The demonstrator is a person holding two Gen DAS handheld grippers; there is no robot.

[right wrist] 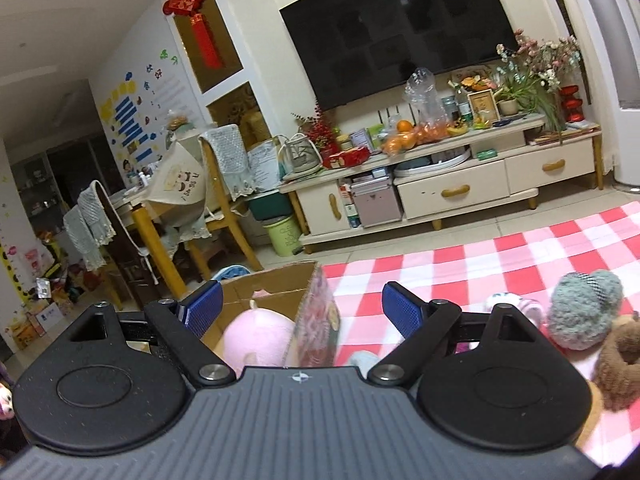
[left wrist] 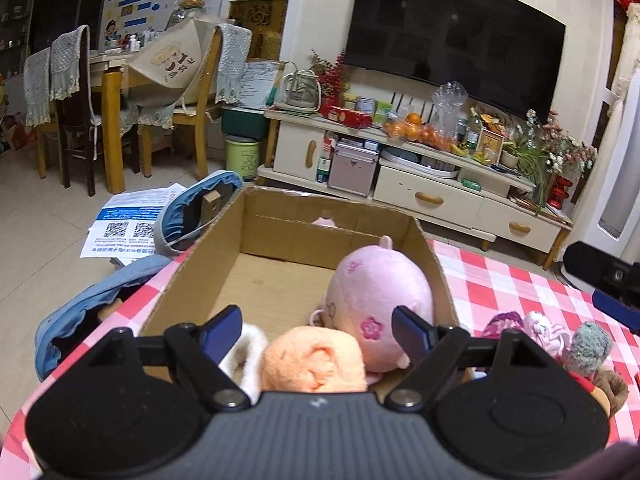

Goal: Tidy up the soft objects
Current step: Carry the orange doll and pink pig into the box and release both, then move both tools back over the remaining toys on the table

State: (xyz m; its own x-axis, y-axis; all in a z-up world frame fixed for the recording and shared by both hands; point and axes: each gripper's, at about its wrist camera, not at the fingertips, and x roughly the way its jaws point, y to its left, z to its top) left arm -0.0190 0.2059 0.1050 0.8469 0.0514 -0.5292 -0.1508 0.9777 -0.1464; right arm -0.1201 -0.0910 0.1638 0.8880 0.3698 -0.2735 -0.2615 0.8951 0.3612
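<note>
Lying in the cardboard box (left wrist: 192, 276) — pink plush (left wrist: 380, 296), long axis pointing away; both jaws wide, empty.

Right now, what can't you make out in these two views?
- Orange plush, left wrist view: lower part hidden behind the left gripper.
- Small pink item at the box's far wall: mostly hidden, unidentifiable.
- Brown plush, right wrist view: cut off by the edge.
- Box print, right wrist view: blurred.
</note>
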